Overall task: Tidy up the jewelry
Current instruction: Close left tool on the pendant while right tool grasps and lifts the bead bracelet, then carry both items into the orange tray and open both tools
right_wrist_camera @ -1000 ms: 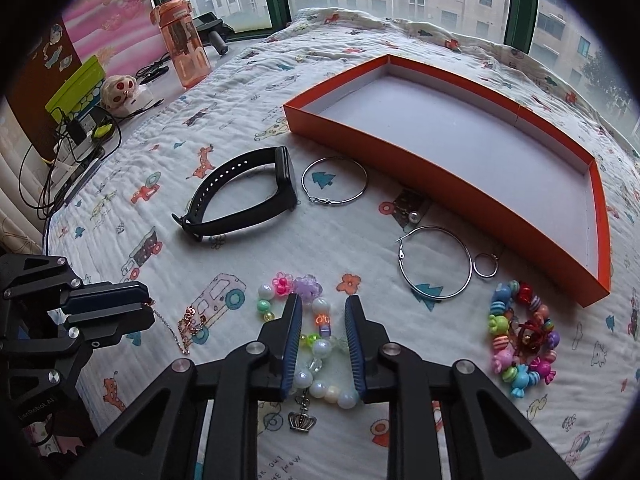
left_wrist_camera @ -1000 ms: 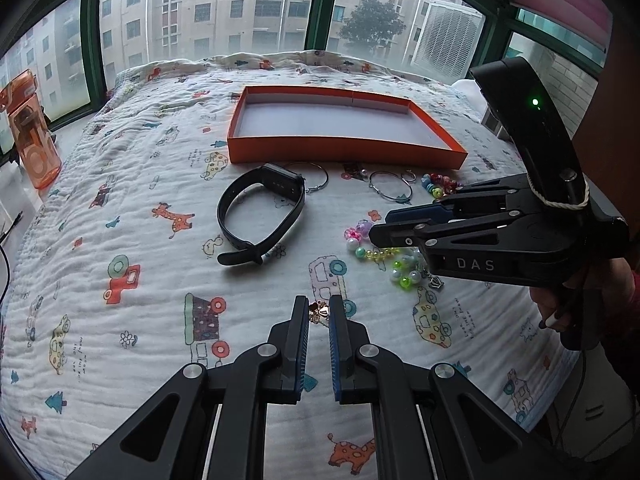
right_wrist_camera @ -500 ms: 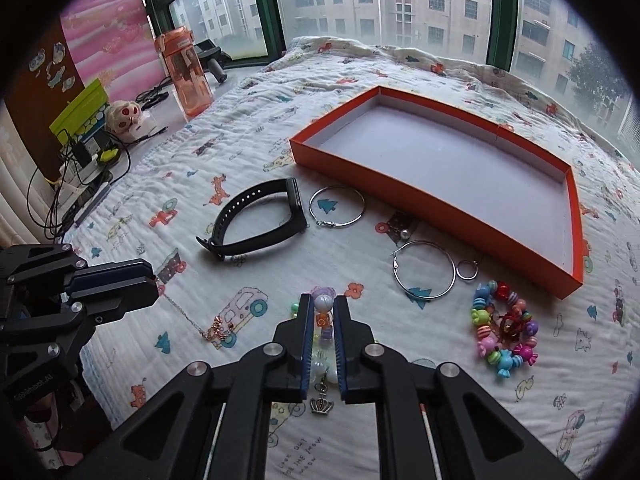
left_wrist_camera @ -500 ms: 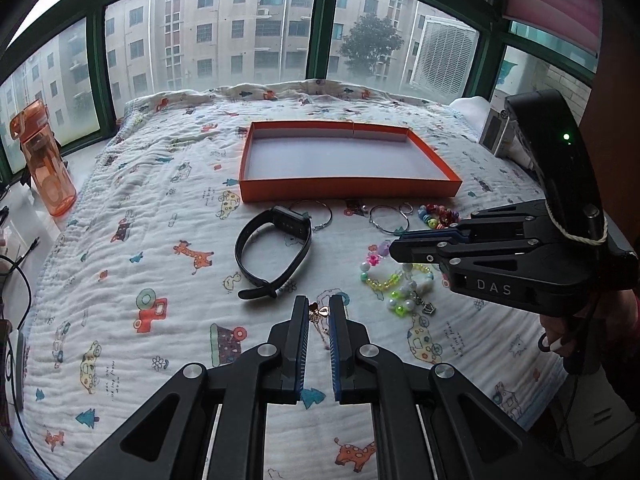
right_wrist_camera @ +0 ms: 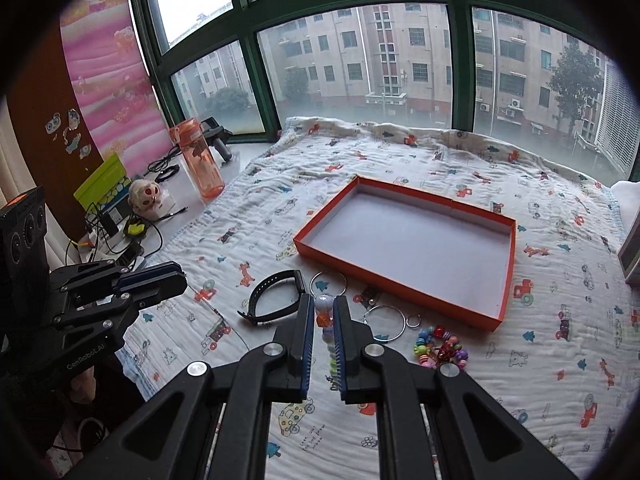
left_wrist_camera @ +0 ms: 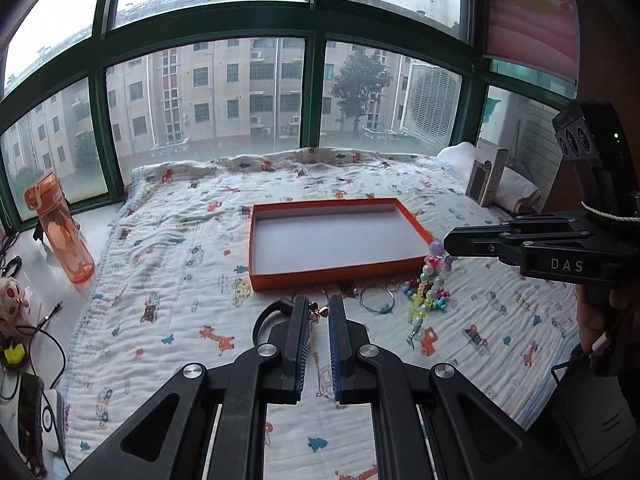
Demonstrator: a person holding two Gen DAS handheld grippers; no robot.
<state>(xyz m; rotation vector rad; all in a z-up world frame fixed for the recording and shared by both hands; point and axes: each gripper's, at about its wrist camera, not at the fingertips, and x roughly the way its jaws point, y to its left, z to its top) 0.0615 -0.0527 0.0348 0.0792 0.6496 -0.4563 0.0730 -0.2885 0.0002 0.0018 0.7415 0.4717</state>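
1. Your right gripper point(right_wrist_camera: 324, 312) had its jaws closed on the top of the bead bracelet point(left_wrist_camera: 430, 284), which hung clear of the bed, its charm end dangling lowest.
2. Your left gripper point(left_wrist_camera: 319, 316) had its jaws nearly shut on the thin chain point(left_wrist_camera: 319, 314); its small gold charm sat between the tips and the rest trailed down.
3. Both pieces hung short of the orange tray point(left_wrist_camera: 328, 272), which lay empty on the bed point(left_wrist_camera: 160, 280).
4. To do this well, I judged you needed to carry each piece over the near rim high enough that the dangling end cleared it, then lower before letting go.
5. Swinging looked the main risk, so a slow carry suited.
6. The black band point(right_wrist_camera: 272, 292), hoops point(right_wrist_camera: 384, 322) and colourful bracelet point(right_wrist_camera: 440, 346) lay just before the tray.
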